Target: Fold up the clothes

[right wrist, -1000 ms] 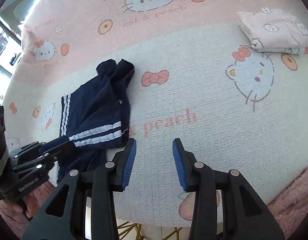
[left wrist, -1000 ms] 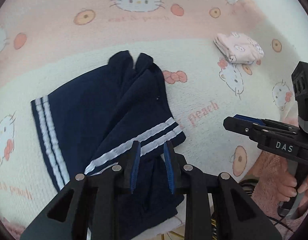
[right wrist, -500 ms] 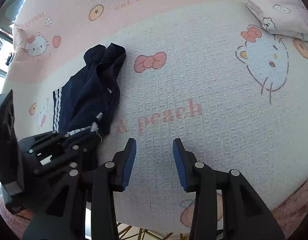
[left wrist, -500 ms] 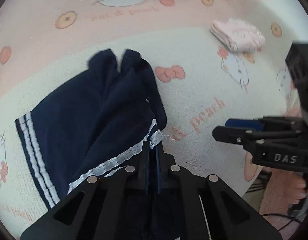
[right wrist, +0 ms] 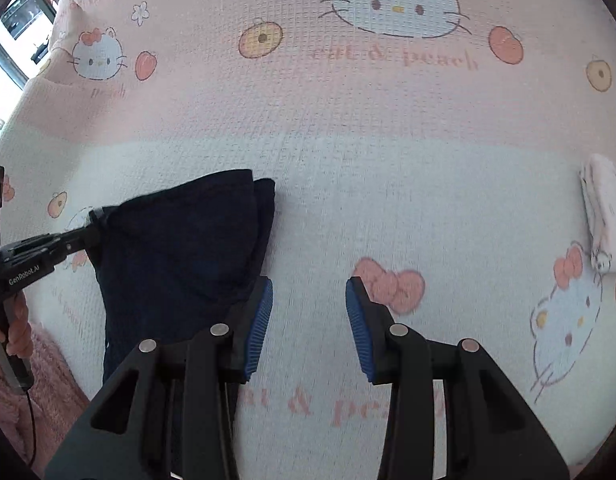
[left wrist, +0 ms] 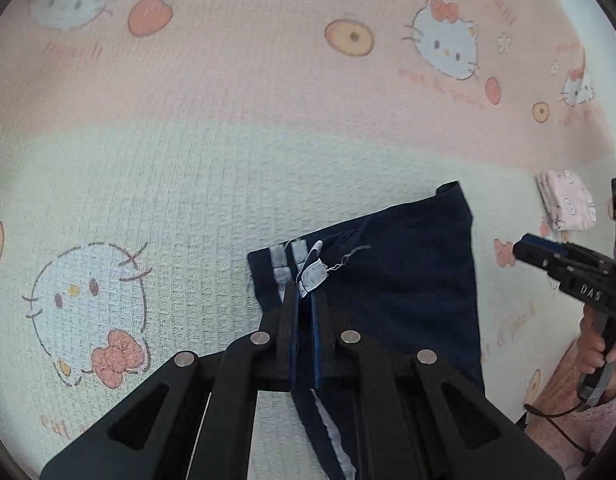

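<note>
We hold the left gripper (left wrist: 306,304) clamped on the white-striped hem of the navy garment (left wrist: 403,280), which lies folded over on the cat-print blanket (left wrist: 228,168) covering the surface. Our right gripper (right wrist: 308,316) hovers with its jaws apart at the garment's right edge. A folded pink cloth (right wrist: 607,224) sits far right.

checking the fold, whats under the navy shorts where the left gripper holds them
The left gripper pinches the striped hem of the navy shorts, doubled over another navy layer on the cat-print blanket. Anything under that is hidden.
</note>
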Demonstrator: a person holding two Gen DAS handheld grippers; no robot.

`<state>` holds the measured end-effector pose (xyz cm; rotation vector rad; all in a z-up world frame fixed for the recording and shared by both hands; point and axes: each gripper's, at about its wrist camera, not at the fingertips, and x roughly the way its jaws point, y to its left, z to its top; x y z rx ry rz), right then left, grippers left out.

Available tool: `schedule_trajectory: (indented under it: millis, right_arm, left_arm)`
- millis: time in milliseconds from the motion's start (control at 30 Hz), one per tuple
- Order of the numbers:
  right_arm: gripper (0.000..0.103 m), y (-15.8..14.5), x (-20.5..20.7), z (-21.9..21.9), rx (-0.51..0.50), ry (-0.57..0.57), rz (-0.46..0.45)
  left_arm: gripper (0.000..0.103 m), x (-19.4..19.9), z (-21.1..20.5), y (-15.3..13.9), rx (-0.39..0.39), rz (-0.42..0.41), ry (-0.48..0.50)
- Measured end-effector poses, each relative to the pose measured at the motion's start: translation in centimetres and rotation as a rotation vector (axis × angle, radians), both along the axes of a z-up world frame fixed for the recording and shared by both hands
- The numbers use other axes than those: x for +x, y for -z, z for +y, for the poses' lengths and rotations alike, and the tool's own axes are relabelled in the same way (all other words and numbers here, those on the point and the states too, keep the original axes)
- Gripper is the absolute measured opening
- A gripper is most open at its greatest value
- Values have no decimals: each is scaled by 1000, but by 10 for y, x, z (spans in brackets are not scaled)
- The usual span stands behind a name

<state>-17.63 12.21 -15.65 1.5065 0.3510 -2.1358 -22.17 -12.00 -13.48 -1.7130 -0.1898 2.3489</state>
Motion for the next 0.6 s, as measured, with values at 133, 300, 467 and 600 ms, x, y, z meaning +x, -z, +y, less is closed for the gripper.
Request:
schedule_trajectory:
  millis: [133,300,467,600]
  right_arm:
    - [39,2,-12,-26,-22,-53,-1]
    - [39,22,-19,-58,52,-123,8]
    - [39,38,1,-80,22,-274,-89]
    - [38,33,-10,-65,-82,-211,-175]
  left_arm:
    - [8,2,4,22,-7,-33,10]
    - [9,-1,4,20,-44,3,-5]
    - [10,0,5,24,-36,-1,-2]
    - [10,0,7,26,-27,-9,-9]
